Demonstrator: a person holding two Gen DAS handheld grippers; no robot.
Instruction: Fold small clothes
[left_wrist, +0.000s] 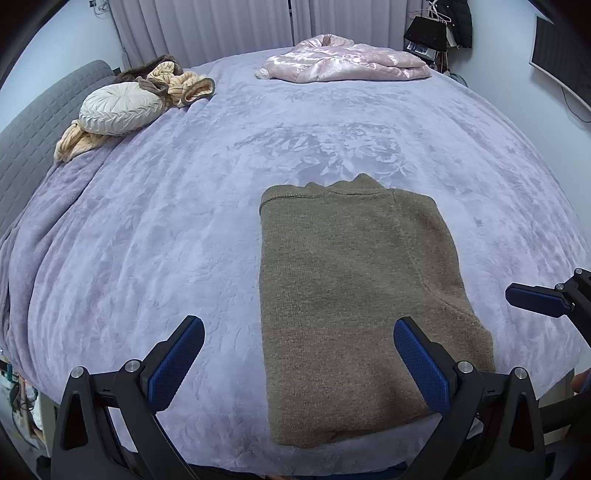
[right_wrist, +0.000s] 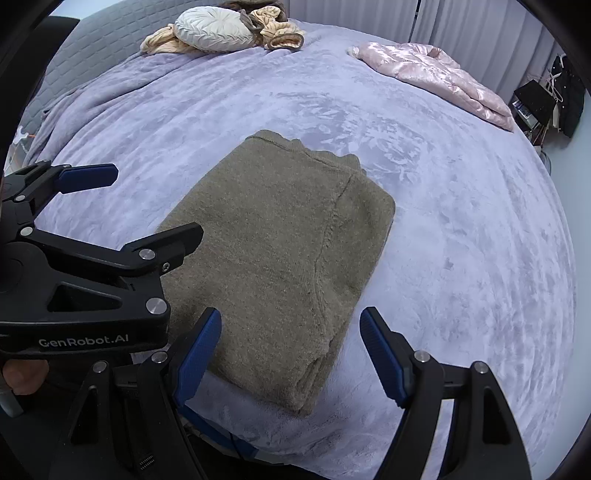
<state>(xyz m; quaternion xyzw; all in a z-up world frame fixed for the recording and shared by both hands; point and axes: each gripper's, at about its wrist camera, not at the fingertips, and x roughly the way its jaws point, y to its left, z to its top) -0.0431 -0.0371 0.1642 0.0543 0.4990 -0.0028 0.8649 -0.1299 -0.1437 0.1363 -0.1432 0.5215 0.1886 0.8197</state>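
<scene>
An olive-brown knitted sweater (left_wrist: 354, 280) lies folded into a long rectangle on the lavender bed cover (left_wrist: 184, 221); it also shows in the right wrist view (right_wrist: 280, 251). My left gripper (left_wrist: 299, 332) is open and empty, hovering over the sweater's near left part. My right gripper (right_wrist: 291, 332) is open and empty over the sweater's near right corner. The left gripper shows in the right wrist view (right_wrist: 155, 203), and one finger of the right gripper shows in the left wrist view (left_wrist: 535, 299).
A pink satin garment (left_wrist: 343, 61) lies at the bed's far side. A round white cushion (left_wrist: 118, 107) and a beige knit throw (left_wrist: 184, 83) sit by the grey headboard (left_wrist: 33, 133). Curtains (left_wrist: 221, 26) hang behind.
</scene>
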